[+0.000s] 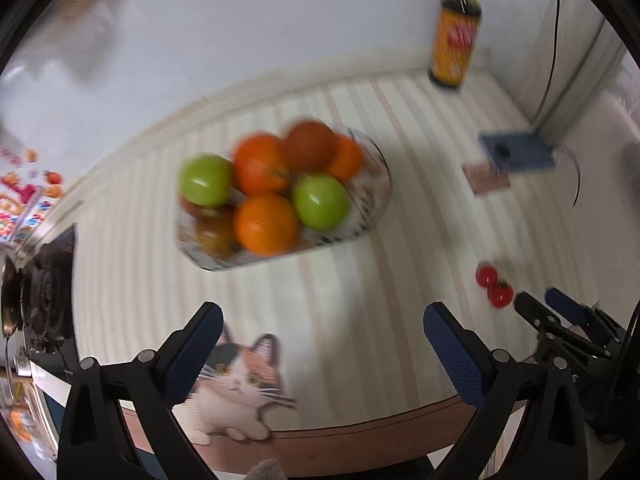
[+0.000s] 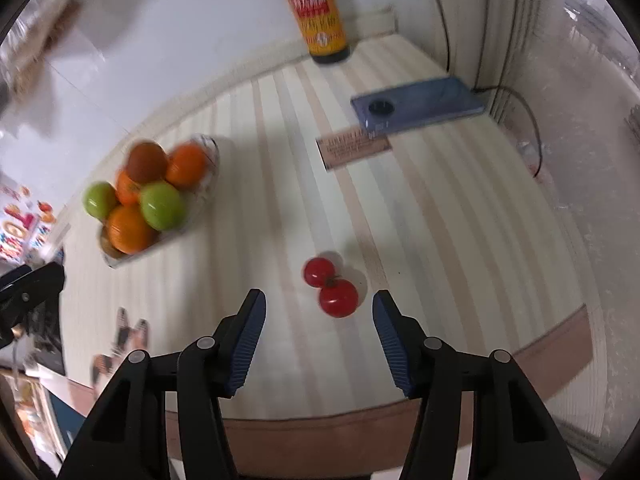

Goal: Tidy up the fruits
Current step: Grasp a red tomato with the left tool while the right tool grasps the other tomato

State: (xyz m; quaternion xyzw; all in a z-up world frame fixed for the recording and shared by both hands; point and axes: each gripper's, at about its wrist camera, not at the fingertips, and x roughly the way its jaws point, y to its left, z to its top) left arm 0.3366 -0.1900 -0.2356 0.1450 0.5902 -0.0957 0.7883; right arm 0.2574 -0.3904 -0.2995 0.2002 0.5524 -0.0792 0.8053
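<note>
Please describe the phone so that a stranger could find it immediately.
Start at the tall sauce bottle standing at the back of the striped table. Right of it, near the wall corner, lies the phone, flat, above a small brown card. It is the only blue slab, with a round camera.

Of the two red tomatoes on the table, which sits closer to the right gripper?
The larger tomato, lying just ahead of the open right gripper; the smaller tomato touches it on the far side.

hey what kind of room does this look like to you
Probably a home kitchen or dining corner: a striped tablecloth against the wall, a dark sauce bottle standing at the back, a dish of fruit, and a phone on a charging cable.
</note>
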